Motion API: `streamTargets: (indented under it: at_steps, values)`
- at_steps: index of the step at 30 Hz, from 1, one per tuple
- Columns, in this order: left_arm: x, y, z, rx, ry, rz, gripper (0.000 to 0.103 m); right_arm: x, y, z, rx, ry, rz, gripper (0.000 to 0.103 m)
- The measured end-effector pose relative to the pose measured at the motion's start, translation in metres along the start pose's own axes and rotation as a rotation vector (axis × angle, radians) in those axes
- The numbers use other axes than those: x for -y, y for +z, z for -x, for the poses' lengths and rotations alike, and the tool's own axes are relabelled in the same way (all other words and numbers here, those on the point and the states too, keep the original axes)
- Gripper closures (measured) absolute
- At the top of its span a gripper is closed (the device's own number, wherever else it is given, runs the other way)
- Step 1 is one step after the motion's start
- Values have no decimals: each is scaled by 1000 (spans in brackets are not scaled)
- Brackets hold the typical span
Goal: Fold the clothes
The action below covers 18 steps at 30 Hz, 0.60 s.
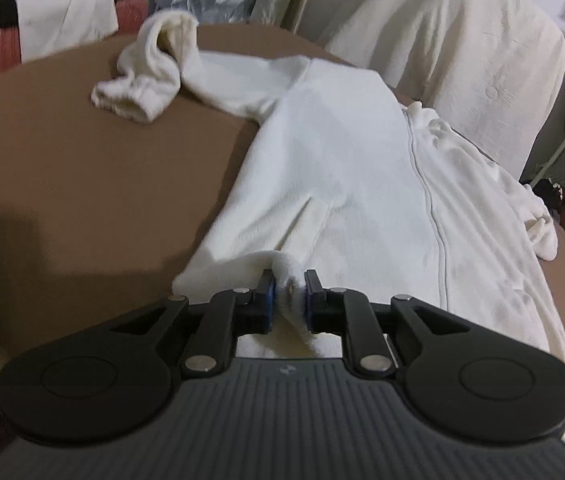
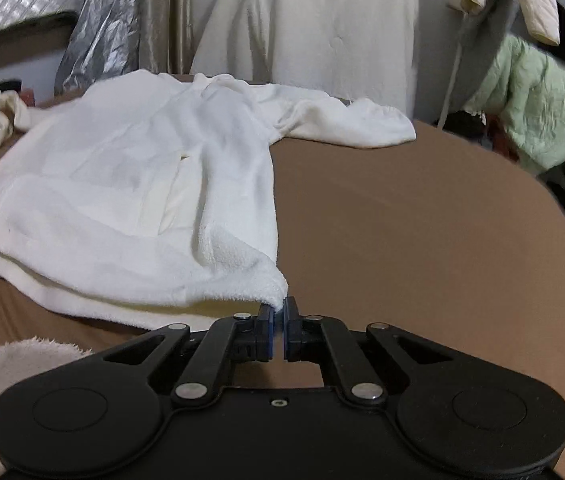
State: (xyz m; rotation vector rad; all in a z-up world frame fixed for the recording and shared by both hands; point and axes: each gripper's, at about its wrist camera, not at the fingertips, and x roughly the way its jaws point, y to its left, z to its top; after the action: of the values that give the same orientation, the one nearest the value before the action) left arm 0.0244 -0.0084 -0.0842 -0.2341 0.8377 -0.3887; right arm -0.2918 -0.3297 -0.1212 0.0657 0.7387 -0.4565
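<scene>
White fleece jacket (image 1: 342,168) is lying lengthwise on the brown tabletop (image 1: 82,168), collar pointing away; left gripper (image 1: 288,294) and right gripper (image 2: 280,320) are each pinching a hem corner.

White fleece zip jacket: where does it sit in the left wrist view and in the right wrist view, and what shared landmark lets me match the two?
Left wrist view: the white fleece jacket fills centre and right, hem pinched in the left gripper.
Right wrist view: it lies left and centre, hem corner pinched in the right gripper.
Shared landmark: the brown table beneath it.
</scene>
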Motion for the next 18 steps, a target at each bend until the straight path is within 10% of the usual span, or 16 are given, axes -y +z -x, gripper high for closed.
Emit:
streamTargets:
  at_steps: [5,10,18]
  values:
    - [1,0,3,9,-27,10,82,7,-7,-17,-123,-6,-26,98]
    - [10,0,9,54,-6,-46,82,-5,-6,-18,-167,-70,37,75]
    - [23,12,22,217,233,-247,86,-36,6,-14,-167,48,247,92]
